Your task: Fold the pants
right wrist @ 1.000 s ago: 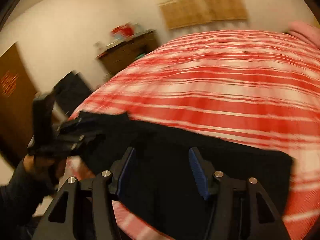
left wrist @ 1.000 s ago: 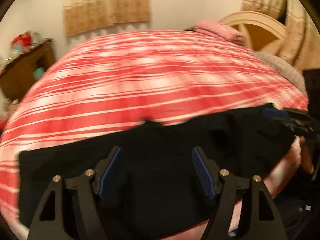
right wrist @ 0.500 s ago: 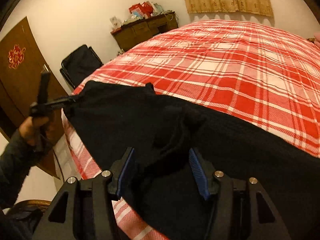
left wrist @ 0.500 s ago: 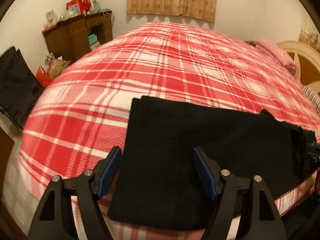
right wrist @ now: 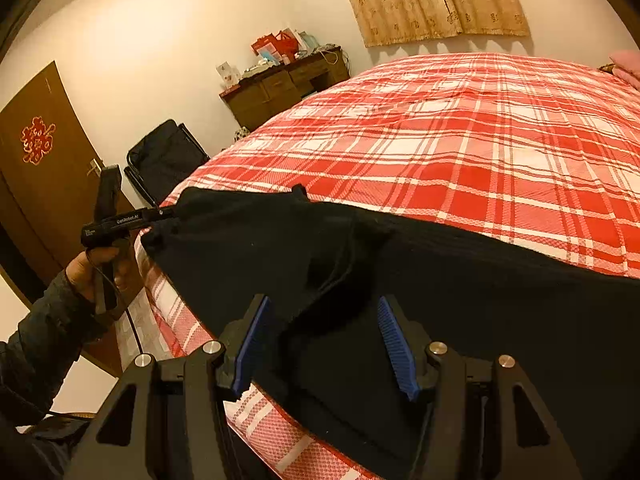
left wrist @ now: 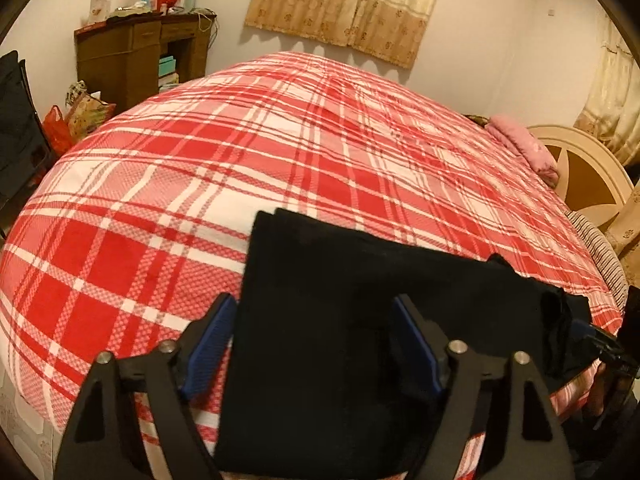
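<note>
A red plaid bedspread [left wrist: 280, 168] covers the bed, with a pink pillow [left wrist: 524, 148] near the headboard [left wrist: 580, 172], a cluttered wooden desk [right wrist: 280, 88], tan curtains [right wrist: 432, 0] and a brown door [right wrist: 36, 168].

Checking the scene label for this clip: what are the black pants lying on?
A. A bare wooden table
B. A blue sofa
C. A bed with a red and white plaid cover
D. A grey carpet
C: the black pants lie spread flat near the front edge of the plaid bed cover, which fills most of both views.
</note>
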`<action>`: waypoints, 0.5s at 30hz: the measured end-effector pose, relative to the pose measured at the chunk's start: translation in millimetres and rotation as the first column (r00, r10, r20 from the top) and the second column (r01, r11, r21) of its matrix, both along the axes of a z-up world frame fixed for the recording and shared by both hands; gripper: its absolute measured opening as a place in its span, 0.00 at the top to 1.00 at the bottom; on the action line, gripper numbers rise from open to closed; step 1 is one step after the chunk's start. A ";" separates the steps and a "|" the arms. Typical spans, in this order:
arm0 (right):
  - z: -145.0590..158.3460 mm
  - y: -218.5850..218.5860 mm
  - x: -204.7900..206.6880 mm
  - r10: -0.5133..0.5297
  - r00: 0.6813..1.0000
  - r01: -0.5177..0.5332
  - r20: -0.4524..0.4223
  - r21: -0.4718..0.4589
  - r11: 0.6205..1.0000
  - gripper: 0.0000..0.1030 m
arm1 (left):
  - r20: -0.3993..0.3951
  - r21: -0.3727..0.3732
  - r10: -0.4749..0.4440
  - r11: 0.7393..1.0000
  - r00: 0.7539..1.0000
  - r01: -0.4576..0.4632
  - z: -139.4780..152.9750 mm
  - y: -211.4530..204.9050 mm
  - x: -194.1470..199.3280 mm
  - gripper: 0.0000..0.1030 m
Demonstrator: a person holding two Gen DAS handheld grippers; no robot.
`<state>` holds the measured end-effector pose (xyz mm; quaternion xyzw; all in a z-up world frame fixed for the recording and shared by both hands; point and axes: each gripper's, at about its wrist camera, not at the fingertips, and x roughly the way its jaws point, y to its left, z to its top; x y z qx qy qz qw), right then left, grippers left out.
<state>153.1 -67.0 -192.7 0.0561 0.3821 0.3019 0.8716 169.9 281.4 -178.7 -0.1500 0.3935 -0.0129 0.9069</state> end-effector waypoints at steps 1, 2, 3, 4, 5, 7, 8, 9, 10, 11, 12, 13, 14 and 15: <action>0.0 -0.4 -0.2 -0.003 1.000 0.003 0.001 0.004 1.000 0.44 | 0.003 -0.004 -0.002 1.000 1.000 0.002 -0.3 0.0 -0.3 0.24; 0.4 -0.9 -0.3 -0.007 1.000 0.007 0.004 0.008 1.000 0.44 | 0.003 0.001 -0.002 1.000 1.000 0.002 -0.8 -1.2 -0.3 0.26; 1.2 -1.6 -0.6 -0.012 1.000 0.012 0.010 0.013 1.000 0.44 | 0.003 0.011 -0.004 1.000 1.000 0.004 -0.8 -3.0 0.0 0.27; 2.1 -2.2 -1.0 -0.014 1.000 0.013 0.014 0.019 1.000 0.44 | 0.004 0.020 -0.011 1.000 1.000 0.011 -0.9 -4.8 0.3 0.28; 2.8 -2.4 -1.6 -0.014 1.000 0.014 0.017 0.023 1.000 0.44 | 0.002 0.035 -0.016 0.999 1.000 0.016 -1.5 -7.2 0.8 0.28; 4.1 -2.4 -1.9 -0.014 1.000 0.013 0.022 0.025 1.000 0.44 | 0.016 0.024 -0.017 1.000 1.000 0.016 -2.0 -5.9 -0.1 0.28; 4.2 -2.5 -2.5 -0.014 1.000 0.014 0.023 0.023 1.000 0.44 | 0.022 0.009 -0.014 1.000 1.000 0.014 -1.7 -3.4 -1.6 0.36; 4.0 -2.6 -3.1 -0.017 1.000 0.017 0.026 0.022 1.000 0.44 | 0.026 -0.007 -0.011 1.000 1.000 0.011 -1.1 -0.7 -3.2 0.42; 4.0 -3.0 -3.6 -0.020 0.999 0.020 0.027 0.024 1.000 0.44 | 0.030 -0.038 -0.009 0.999 1.000 0.010 -0.5 3.5 -5.3 0.57; 4.0 -3.3 -3.9 -0.022 0.999 0.022 0.027 0.026 0.999 0.44 | 0.028 -0.066 -0.012 0.998 1.000 0.014 -0.7 6.8 -6.1 0.71; 3.7 -3.7 -4.0 -0.025 0.999 0.024 0.027 0.030 0.999 0.44 | 0.024 -0.119 -0.022 0.993 0.999 0.025 -2.4 10.7 -7.9 0.73; 3.1 -4.0 -3.8 -0.026 0.999 0.026 0.026 0.030 0.999 0.44 | 0.023 -0.126 -0.026 0.992 0.999 0.029 -3.1 10.2 -8.6 0.75; 2.5 -4.1 -3.4 -0.028 0.999 0.027 0.024 0.030 0.999 0.44 | 0.019 -0.108 -0.030 0.994 0.999 0.032 -3.6 7.6 -9.9 0.76; 2.1 -4.0 -3.0 -0.029 0.999 0.028 0.023 0.029 0.999 0.44 | 0.024 -0.088 -0.037 0.995 0.999 0.039 -2.3 4.3 -11.3 0.77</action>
